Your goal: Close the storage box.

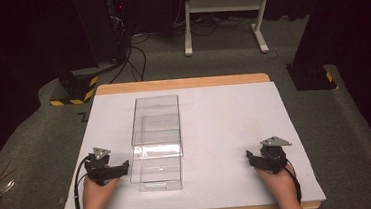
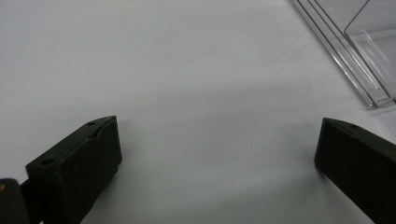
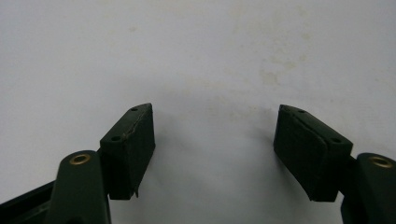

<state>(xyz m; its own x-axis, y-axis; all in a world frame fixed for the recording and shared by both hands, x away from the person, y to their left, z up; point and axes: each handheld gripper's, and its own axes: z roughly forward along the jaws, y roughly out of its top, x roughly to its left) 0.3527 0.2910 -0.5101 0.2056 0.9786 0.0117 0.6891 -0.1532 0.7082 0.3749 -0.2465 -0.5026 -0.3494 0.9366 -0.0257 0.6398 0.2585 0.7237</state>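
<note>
Here, the clear, rectangular acrylic box lay on the white table sheet, left of centre, its long axis running from the near edge to the far edge and its drawer-like end toward the person. The left gripper rested just beside its near left corner, jaws spread and empty, probably staged to steady it; the right gripper waited well apart near the near right corner, likewise spread.

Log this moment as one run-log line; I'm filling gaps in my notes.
left gripper: open, empty, beside clear box | right gripper: open, empty, apart from box | both low over white mat
</note>
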